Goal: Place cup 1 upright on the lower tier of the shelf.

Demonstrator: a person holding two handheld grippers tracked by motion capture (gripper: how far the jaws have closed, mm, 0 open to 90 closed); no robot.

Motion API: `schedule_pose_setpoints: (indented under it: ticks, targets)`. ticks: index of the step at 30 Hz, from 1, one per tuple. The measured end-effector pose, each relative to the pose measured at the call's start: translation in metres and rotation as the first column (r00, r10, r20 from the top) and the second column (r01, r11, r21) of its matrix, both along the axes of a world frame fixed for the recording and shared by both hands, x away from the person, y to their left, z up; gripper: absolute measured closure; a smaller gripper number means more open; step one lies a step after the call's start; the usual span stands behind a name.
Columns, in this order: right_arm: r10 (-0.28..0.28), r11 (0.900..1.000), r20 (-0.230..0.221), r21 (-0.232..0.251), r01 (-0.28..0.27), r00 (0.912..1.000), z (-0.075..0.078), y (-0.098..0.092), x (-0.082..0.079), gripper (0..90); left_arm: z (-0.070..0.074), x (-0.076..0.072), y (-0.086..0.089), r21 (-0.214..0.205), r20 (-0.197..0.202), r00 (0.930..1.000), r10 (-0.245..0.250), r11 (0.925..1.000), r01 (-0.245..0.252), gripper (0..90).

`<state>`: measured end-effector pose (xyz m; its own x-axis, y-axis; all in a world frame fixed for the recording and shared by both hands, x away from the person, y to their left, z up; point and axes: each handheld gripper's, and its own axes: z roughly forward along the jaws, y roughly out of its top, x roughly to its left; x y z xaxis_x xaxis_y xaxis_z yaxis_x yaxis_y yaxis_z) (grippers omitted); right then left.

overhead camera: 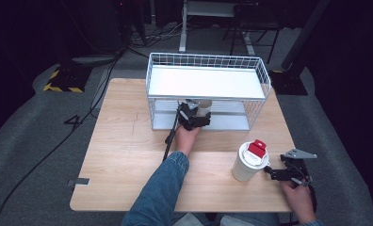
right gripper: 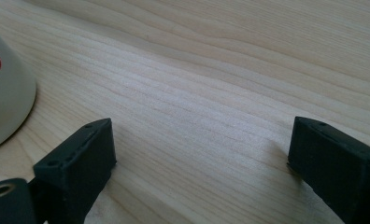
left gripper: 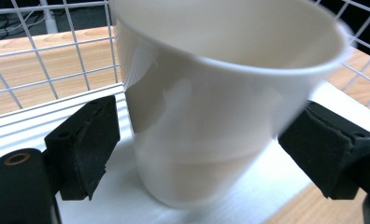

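My left gripper (overhead camera: 194, 115) reaches in through the wire rack's (overhead camera: 264, 75) open front, hemmed by the white shelf (overhead camera: 203, 82) above and mesh walls at the sides and back, with a white cup (left gripper: 220, 98) filling the gap between its spread jaws. My right gripper (overhead camera: 288, 173) rests on open table (overhead camera: 128, 155), jaws apart around bare wood. The lidded cup (overhead camera: 249, 162) stands just beside it on its left.

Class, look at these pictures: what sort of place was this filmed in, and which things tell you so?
Probably a lab or studio set up for recording, not a home. A lone wooden table stands on grey carpet with dark surroundings, cables trail across the floor, and a hazard-striped base sits behind it.
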<state>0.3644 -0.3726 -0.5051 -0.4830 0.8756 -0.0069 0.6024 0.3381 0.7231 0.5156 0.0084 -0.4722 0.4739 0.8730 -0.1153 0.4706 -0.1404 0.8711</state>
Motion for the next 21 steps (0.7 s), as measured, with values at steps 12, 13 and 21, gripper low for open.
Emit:
schedule_pose_setpoints:
  ticks: [12,13,21]
  targets:
    - [0.000,1.0000,0.000,0.000,0.000,1.0000,0.000,0.000,0.000,7.8,0.008,-0.029,0.024,-0.020,0.000,0.9992,-0.040,0.9990,0.040,13.7]
    - [0.000,1.0000,0.000,0.000,0.000,1.0000,0.000,0.000,0.000,7.8,0.009,-0.031,0.026,-0.017,0.002,0.9991,-0.041,0.9990,0.041,13.7]
    - [0.001,1.0000,0.000,0.001,-0.001,1.0000,0.000,0.000,0.000,7.7,0.020,-0.057,0.041,-0.007,0.023,0.9980,-0.060,0.9982,0.060,13.6]
